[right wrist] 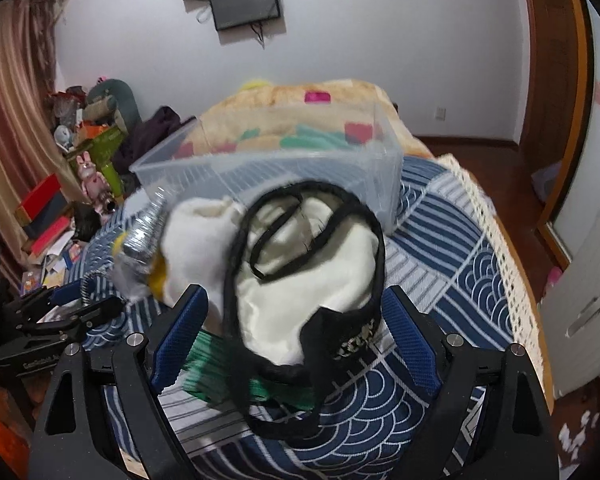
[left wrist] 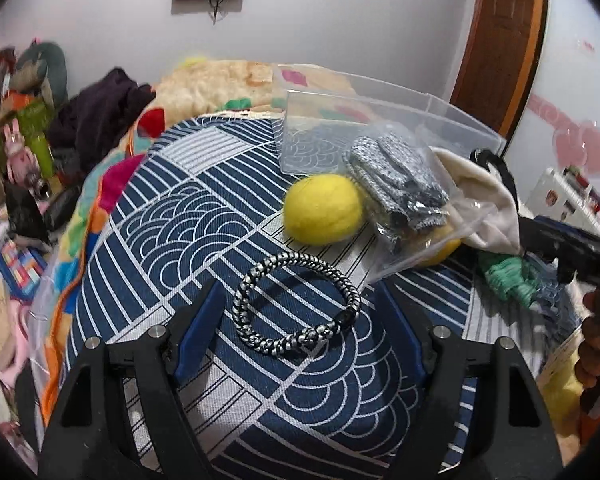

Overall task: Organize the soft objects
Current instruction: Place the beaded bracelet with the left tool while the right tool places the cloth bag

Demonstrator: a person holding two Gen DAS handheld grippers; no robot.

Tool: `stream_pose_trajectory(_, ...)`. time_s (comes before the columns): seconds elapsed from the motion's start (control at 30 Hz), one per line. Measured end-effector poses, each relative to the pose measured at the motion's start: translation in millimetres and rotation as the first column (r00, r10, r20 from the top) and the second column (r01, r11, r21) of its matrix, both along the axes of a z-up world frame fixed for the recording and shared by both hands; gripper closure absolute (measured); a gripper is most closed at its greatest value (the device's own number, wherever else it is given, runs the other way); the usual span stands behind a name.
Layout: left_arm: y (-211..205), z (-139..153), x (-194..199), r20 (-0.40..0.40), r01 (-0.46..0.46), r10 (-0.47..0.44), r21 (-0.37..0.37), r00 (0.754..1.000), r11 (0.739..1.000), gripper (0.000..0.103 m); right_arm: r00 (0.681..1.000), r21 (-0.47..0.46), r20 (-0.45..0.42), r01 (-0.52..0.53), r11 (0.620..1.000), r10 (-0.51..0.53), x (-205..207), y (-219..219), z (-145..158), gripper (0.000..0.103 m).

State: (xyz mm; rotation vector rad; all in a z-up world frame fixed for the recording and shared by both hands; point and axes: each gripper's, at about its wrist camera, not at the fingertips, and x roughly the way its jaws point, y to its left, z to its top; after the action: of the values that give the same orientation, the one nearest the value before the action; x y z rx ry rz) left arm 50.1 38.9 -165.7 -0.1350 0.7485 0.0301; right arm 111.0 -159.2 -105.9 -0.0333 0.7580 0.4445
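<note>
A black-and-white braided ring (left wrist: pixel 298 304) lies on the blue patterned cloth (left wrist: pixel 172 216), between the open fingers of my left gripper (left wrist: pixel 300 336). Behind it are a yellow felt ball (left wrist: pixel 322 208), a clear bag of grey fabric (left wrist: pixel 400 184) and a clear plastic bin (left wrist: pixel 380 120). In the right wrist view my right gripper (right wrist: pixel 296 336) is open around a white pouch (right wrist: pixel 300 280) with black straps (right wrist: pixel 312 216), over a green item (right wrist: pixel 220 376). The bin (right wrist: pixel 268 176) stands just behind the pouch. Whether the fingers touch the pouch I cannot tell.
A colourful blanket (right wrist: pixel 292 120) lies behind the bin. Clutter of boxes and toys (left wrist: pixel 24 140) lines the left wall. The cloth's lace edge (right wrist: pixel 500 248) drops to the wooden floor on the right. A door (left wrist: pixel 500 40) stands at the far right.
</note>
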Motion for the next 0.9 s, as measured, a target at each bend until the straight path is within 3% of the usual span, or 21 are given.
stream_pose_trajectory(0.13, -9, 0, 0, 0.007, 0.015, -0.016, 0.051, 1.000, 0.999, 0.054, 0.999, 0.021, -0.032, 0.015, 1.000, -0.015, 5, -6, -6, 0.017)
stream_pose_trajectory(0.33, -10, 5, -2, 0.022, 0.036, -0.036, 0.027, 0.999, 0.999, 0.088, 0.998, 0.080, -0.063, 0.012, 0.997, -0.007, 6, -11, -6, 0.054)
stream_pose_trajectory(0.5, -5, 17, -8, 0.062, 0.016, -0.017, 0.023, 0.998, 1.000, 0.089, 0.999, 0.107, -0.040, 0.038, 0.994, -0.033, 5, -17, -2, 0.076)
stream_pose_trajectory(0.73, -2, 49, -12, 0.142, 0.010, -0.017, 0.052, 0.990, 0.999, 0.089, 0.997, 0.126, 0.053, 0.049, 0.991, -0.056, -5, -23, 22, 0.080)
stream_pose_trajectory(0.9, 3, 75, -2, 0.205, 0.025, -0.030, 0.026, 0.978, 0.999, 0.089, 0.992, 0.133, 0.112, 0.038, 0.990, -0.053, -5, -22, 41, 0.080)
